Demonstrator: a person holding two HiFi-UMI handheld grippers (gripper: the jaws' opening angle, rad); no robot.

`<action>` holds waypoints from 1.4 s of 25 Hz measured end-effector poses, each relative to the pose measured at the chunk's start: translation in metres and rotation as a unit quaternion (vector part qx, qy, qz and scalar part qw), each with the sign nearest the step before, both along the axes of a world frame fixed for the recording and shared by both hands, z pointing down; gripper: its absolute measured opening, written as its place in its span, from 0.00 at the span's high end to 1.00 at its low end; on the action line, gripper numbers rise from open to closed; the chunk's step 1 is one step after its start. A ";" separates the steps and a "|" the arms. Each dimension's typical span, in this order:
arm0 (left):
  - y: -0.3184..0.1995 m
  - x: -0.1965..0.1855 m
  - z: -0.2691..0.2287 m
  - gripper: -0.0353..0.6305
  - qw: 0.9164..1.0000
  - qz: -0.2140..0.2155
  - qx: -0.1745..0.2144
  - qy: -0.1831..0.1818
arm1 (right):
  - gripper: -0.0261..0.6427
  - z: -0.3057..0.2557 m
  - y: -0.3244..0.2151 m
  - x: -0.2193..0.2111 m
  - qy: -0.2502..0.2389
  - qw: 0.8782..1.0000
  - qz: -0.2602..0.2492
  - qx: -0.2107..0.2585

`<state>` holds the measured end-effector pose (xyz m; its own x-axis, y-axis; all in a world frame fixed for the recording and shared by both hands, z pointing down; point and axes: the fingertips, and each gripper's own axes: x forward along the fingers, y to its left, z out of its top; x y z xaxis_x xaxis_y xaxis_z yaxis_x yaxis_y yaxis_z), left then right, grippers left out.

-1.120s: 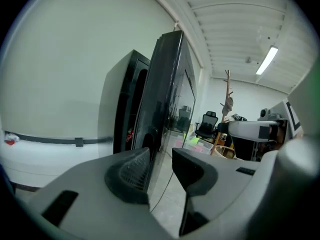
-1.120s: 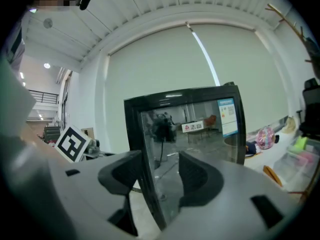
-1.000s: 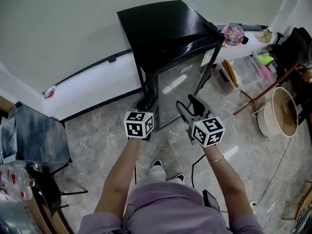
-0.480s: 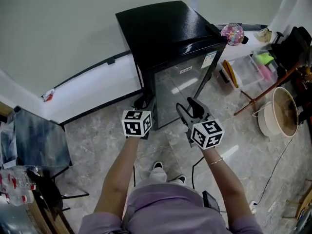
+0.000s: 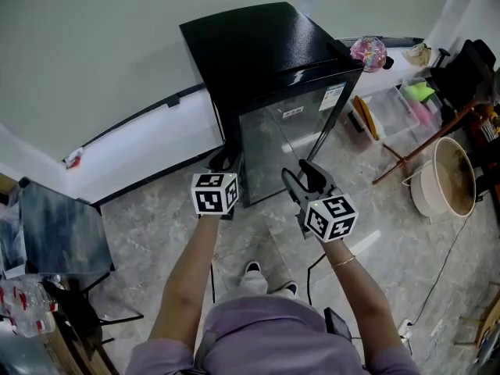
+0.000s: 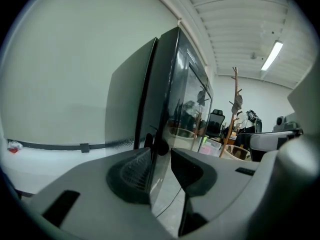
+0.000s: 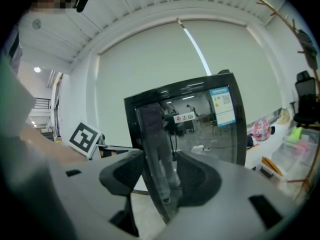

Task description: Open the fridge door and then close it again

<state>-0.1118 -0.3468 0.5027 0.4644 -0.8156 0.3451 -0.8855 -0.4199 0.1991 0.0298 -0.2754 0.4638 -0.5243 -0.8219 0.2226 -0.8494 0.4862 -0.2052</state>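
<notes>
Now the left gripper point(image 6: 160, 165) has its jaws pinched on the free edge of the fridge door point(image 5: 291, 131), and in the last second it has slid sideways with that edge. The door lies nearly flush with the black fridge point(image 5: 250, 41), so closing looks almost done. The right gripper point(image 5: 302, 176) hangs just before the door, jaws closing on nothing.

Wall point(image 5: 94, 45): was pale and plain.
Floor point(image 5: 156, 233): was grey marbled tile.
Right side: held clear storage boxes point(image 5: 394, 112) and a round basin point(image 5: 451, 176).
Ceiling point(image 6: 235, 24): carried a lit strip light point(image 6: 272, 55).
</notes>
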 end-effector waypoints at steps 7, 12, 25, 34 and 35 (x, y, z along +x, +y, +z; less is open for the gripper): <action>-0.001 -0.001 0.000 0.78 1.000 0.002 0.004 -0.005 | 0.64 -0.002 0.002 0.002 -0.001 1.000 0.007 0.000; 0.005 -0.006 -0.001 0.78 1.000 -0.007 0.004 -0.010 | 0.65 -0.003 0.011 0.004 -0.006 1.000 0.013 -0.003; 0.062 0.018 -0.023 0.85 1.000 0.002 0.022 0.000 | 0.75 -0.023 0.054 0.032 -0.018 1.000 0.020 0.014; 0.098 0.054 -0.042 0.90 0.999 0.029 0.042 0.010 | 0.87 -0.030 0.084 0.060 -0.008 0.999 0.039 0.016; 0.102 0.058 -0.045 0.90 0.998 0.031 0.045 0.011 | 0.89 -0.031 0.087 0.063 -0.009 0.999 0.040 0.017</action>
